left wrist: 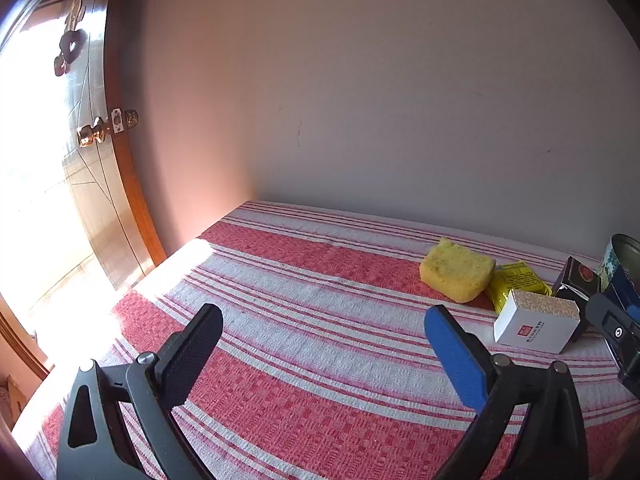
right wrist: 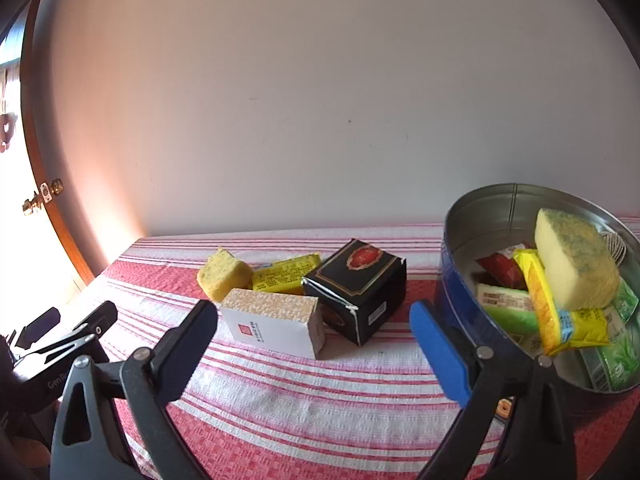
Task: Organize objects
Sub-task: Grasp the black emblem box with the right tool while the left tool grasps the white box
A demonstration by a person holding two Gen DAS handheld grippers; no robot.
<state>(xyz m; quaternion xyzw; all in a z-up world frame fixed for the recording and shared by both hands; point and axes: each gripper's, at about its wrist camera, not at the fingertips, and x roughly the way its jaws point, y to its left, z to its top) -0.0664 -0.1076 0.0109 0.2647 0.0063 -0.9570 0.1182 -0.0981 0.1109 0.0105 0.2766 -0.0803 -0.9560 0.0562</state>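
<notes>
A round blue tin stands at the right of the striped table and holds a pale sponge, a yellow packet and green and red packets. On the cloth lie a white box, a black box, a yellow sponge and a yellow packet. My right gripper is open and empty, just in front of the white box. My left gripper is open and empty over bare cloth, left of the yellow sponge and white box.
The table has a red and white striped cloth and stands against a plain wall. A wooden door with a brass knob is at the left. The right gripper's body shows at the right edge of the left wrist view.
</notes>
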